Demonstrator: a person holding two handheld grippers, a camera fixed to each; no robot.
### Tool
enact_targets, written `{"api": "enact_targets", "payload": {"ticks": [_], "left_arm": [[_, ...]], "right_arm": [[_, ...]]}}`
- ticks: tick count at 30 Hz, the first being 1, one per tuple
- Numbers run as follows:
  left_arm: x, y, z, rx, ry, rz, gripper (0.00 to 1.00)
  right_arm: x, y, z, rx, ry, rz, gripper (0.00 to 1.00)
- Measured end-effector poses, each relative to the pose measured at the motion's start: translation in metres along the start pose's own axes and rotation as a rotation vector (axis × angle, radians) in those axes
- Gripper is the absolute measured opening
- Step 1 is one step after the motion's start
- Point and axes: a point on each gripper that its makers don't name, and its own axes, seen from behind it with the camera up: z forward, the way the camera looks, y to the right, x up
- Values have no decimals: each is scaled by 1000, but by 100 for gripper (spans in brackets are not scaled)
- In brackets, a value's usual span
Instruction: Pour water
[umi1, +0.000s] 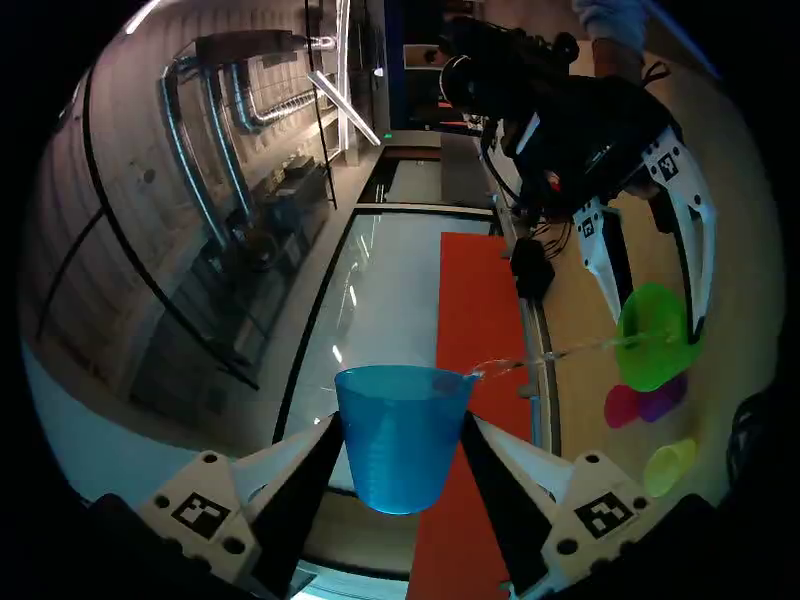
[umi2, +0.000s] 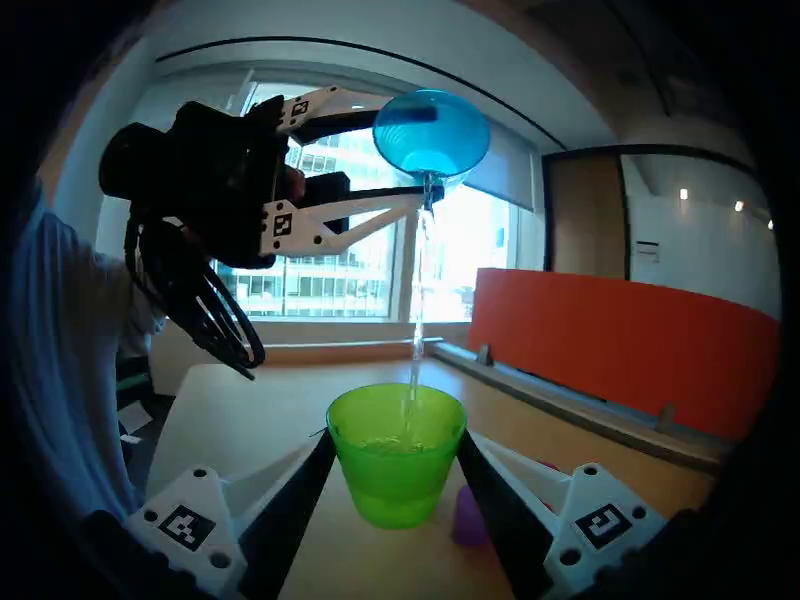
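Left claw: Your left gripper (umi1: 402, 428), bottom centre of the left gripper view, is closed down to cup width. Both fingers press the sides of the blue cup (umi1: 402, 450).
Right claw: Your right gripper (umi2: 398, 450), bottom centre of the right gripper view, is closed the same amount. Both fingers clamp the green cup (umi2: 398, 470).
Blue cup: It's at the top centre of the right gripper view, tipped well off upright. Its round mouth is turned toward the camera and downward, and its long axis lies closer to level than to vertical.
Water: A thin water stream (umi2: 418, 300) leaves the lower rim and drops down the middle of the frame into the green cup. In the left gripper view it runs sideways from the rim toward the right edge.
Green cup: It's upright with the mouth up and the long axis vertical, right under the blue cup, and there's water pooled inside.
Around: An orange panel (umi2: 620, 340) crosses the right half. The table (umi2: 250, 410) lies beneath, with a window (umi2: 330, 280) behind. Your sleeve (umi2: 60, 380) fills the left edge, and dark cables (umi2: 200, 300) hang under the left gripper.
Close by: A purple cup (umi2: 470, 515) sits on the table just beside your right finger. In the left gripper view a pink cup (umi1: 622, 405) touches it, and a yellow cup (umi1: 668, 465) is near, at lower right.
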Motion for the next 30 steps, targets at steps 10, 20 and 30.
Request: {"api": "enact_targets", "payload": {"ticks": [10, 20, 30], "left_arm": [[3, 0, 0, 2, -3, 69, 83], [15, -2, -2, 12, 17, 111, 83], [17, -3, -1, 16, 19, 120, 83]], "right_arm": [[1, 1, 0, -1, 7, 3, 89], [2, 1, 1, -1, 15, 10, 88], [4, 2, 1, -6, 21, 12, 89]]}}
